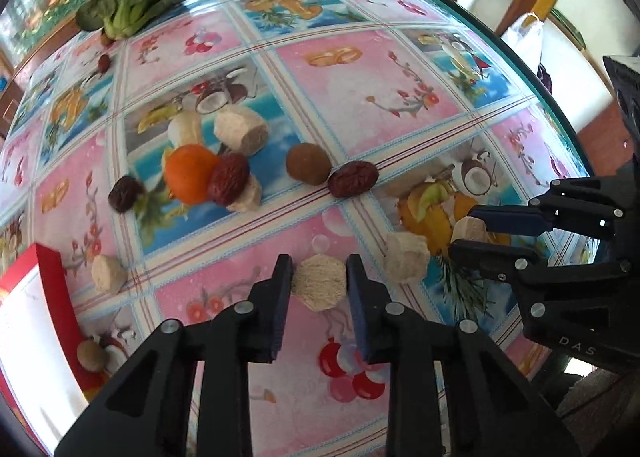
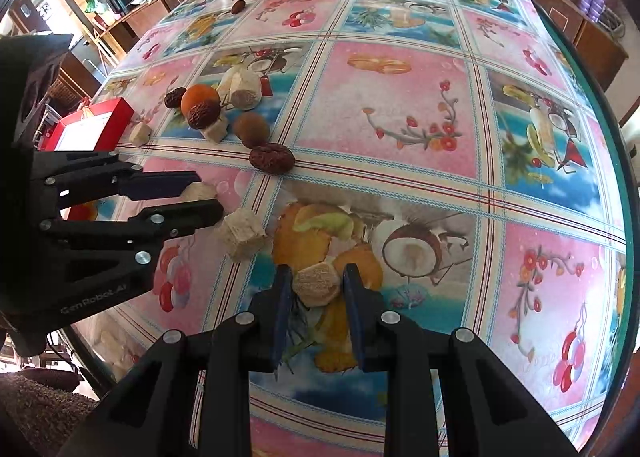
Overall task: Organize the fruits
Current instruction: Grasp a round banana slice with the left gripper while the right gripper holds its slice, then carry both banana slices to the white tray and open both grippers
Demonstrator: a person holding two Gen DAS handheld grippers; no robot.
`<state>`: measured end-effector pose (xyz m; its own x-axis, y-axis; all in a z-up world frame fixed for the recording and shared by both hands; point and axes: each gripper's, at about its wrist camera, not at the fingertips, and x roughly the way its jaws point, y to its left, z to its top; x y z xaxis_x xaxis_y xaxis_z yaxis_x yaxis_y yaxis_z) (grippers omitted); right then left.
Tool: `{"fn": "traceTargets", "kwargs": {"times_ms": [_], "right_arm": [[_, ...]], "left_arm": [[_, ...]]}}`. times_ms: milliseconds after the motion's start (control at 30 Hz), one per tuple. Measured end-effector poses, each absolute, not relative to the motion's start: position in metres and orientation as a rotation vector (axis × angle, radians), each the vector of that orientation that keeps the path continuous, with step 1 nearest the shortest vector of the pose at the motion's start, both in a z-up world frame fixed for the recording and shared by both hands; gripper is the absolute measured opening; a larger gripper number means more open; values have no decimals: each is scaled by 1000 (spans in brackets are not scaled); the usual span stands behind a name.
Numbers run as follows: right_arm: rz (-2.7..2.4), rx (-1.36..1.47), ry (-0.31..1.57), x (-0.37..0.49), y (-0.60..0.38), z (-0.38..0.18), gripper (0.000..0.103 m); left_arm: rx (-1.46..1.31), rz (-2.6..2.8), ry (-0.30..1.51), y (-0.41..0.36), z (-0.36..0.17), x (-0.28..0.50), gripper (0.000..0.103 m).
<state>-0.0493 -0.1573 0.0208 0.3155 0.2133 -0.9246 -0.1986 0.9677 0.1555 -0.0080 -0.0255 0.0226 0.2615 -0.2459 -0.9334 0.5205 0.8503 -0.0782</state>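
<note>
My left gripper (image 1: 319, 281) is shut on a beige freeze-dried fruit chunk (image 1: 319, 283) low over the table. It also shows in the right wrist view (image 2: 200, 197). My right gripper (image 2: 316, 283) is shut on another beige chunk (image 2: 316, 283), seen from the left wrist view at the right (image 1: 469, 230). A third chunk (image 1: 406, 258) lies between the two grippers. Further off lie an orange (image 1: 188, 177), red dates (image 1: 229, 183) (image 1: 353, 178), a brown round fruit (image 1: 308, 163) and more beige chunks (image 1: 240, 131).
A red box (image 1: 50, 285) with a white inside sits at the left table edge, with a small round fruit (image 1: 91, 355) by it. A leafy green vegetable (image 1: 120, 5) lies at the far side. The glass table edge (image 2: 612, 161) curves along the right.
</note>
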Motion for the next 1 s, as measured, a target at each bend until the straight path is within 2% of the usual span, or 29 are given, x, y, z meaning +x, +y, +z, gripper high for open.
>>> {"fn": "traceTargets", "kwargs": {"times_ms": [233, 467, 1000], "right_arm": [[248, 44, 1216, -53, -157, 27, 25], [251, 36, 1104, -50, -139, 61, 25], [668, -249, 1056, -33, 86, 70, 24]], "left_arm": [[138, -473, 1181, 14, 43, -22, 29], [61, -357, 1101, 74, 81, -48, 29], [56, 57, 1067, 228, 96, -95, 29]]}}
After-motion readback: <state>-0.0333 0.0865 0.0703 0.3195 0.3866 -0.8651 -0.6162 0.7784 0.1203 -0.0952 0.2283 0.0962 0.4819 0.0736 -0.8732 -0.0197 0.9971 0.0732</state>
